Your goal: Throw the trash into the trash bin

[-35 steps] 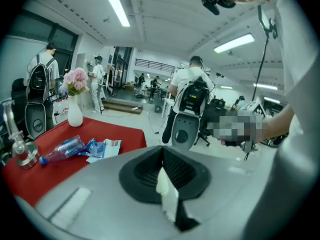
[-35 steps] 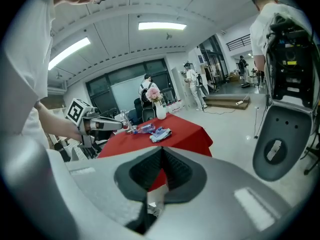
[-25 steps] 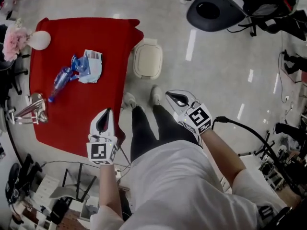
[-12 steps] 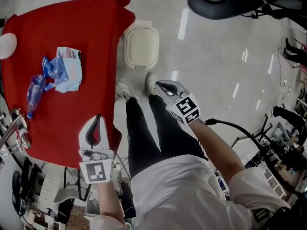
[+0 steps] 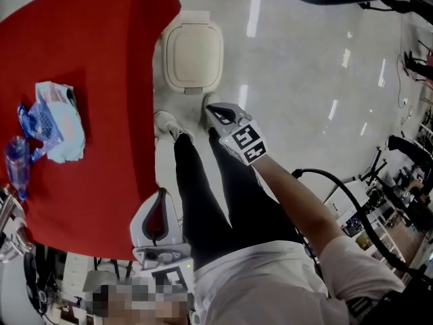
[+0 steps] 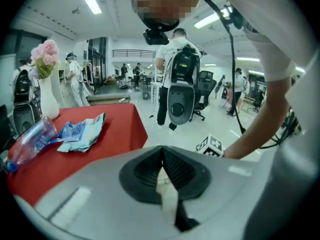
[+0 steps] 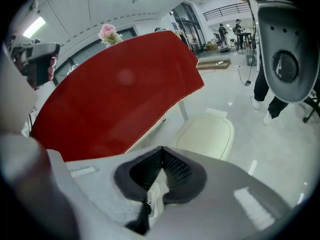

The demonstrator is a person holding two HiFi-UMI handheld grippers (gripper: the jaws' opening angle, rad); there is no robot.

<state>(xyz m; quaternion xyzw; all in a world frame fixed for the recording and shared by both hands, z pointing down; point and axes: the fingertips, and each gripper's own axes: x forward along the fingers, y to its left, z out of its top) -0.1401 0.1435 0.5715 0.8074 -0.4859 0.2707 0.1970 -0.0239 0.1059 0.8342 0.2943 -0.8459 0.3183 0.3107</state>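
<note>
Open workshop floor, pale and glossy (image 5: 304, 80), strip lights overhead, people and office chairs (image 6: 181, 96) in the bkgd. A table under a red cloth (image 5: 88, 80) stands at the person's left. A white vase of pink flowers (image 6: 46, 84) sits at its far end.

Trash is all on the cloth, well apart from both tools:
- crumpled blue-and-white wrapper (image 5: 57, 120), lying flat
- clear plastic bottle (image 5: 17, 164) on its side, just beside the wrapper

Trash bin (image 5: 194, 56): cream, rounded, on the floor just off the table corner and ahead of the person's shoes (image 5: 164, 122). Lid looks down, so no opening shows.

Left gripper (image 5: 161, 198) is low by the near table edge, beside the person's thigh. Jaws together, nothing between them. Its own view looks across the cloth toward the wrapper.

Right gripper (image 5: 213, 109) is low over the floor near the bin's near rim, above the shoes. Jaws closed tip to tip, also empty; the bin lid fills its view just ahead.

Progress, my read: nothing binned yet. Neither piece is picked up and the bin isn't opened. Left to do: get the lid up (the right tool looks placed for that, though I can't tell if there's a pedal), then grab the wrapper and bottle – prob. w/ the left – and drop both in.
</note>
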